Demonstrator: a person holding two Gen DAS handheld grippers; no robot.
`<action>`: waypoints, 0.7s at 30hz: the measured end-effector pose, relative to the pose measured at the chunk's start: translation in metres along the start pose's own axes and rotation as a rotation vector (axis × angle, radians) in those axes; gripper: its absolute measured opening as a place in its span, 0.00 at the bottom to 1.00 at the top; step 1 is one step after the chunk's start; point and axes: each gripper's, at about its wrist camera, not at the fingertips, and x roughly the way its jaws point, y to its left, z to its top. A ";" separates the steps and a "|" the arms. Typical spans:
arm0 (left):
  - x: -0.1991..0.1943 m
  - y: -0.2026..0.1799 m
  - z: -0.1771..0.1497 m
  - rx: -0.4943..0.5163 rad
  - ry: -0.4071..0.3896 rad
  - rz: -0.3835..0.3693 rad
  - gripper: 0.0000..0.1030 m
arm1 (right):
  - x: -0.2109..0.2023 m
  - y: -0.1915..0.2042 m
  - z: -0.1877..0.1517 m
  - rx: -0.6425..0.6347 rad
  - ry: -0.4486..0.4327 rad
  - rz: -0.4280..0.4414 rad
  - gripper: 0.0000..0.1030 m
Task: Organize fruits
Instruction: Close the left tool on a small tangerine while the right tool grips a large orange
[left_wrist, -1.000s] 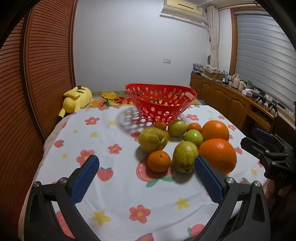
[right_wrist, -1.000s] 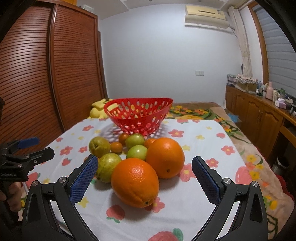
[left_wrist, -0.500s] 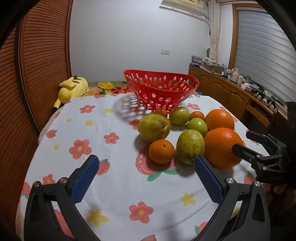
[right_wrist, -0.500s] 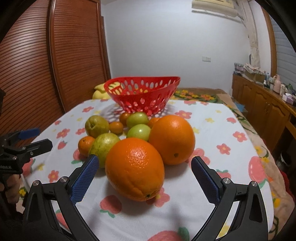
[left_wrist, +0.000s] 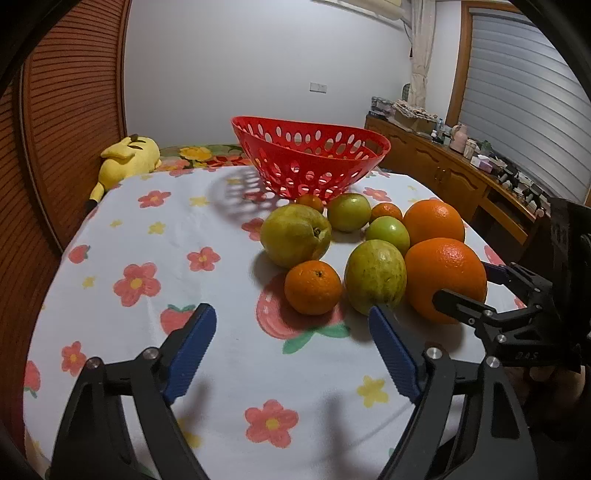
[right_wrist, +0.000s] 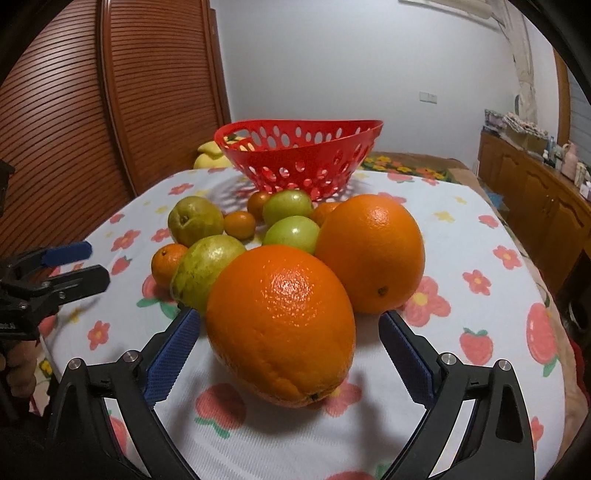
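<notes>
A red perforated basket (left_wrist: 310, 158) stands empty at the back of the table; it also shows in the right wrist view (right_wrist: 299, 155). Several fruits lie in front of it: two big oranges, small tangerines, green pears and green apples. My right gripper (right_wrist: 290, 354) is open, its blue pads either side of the nearest big orange (right_wrist: 280, 325), not touching it. That orange also shows in the left wrist view (left_wrist: 445, 278). My left gripper (left_wrist: 291, 350) is open and empty, low over the cloth just short of a small tangerine (left_wrist: 313, 287) and a green pear (left_wrist: 375, 275).
A flowered white tablecloth (left_wrist: 155, 266) covers the table. A yellow plush toy (left_wrist: 127, 158) lies at the far left edge. A wooden sideboard (left_wrist: 458, 177) with clutter runs along the right wall. A slatted wooden door (right_wrist: 110, 110) stands to the left.
Both grippers have moved forward and lower toward the fruit. The right gripper's pads now flank the nearest big orange. The left gripper has come closer to the tangerine and pear.
</notes>
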 end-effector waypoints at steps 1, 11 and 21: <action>0.002 0.001 0.000 -0.002 0.009 -0.009 0.78 | 0.002 0.000 0.000 0.001 0.007 0.006 0.96; 0.026 0.002 0.008 0.006 0.071 -0.061 0.66 | 0.019 -0.004 -0.002 0.002 0.067 0.028 0.87; 0.048 0.002 0.016 -0.008 0.126 -0.101 0.56 | 0.014 -0.002 -0.003 -0.018 0.063 0.059 0.79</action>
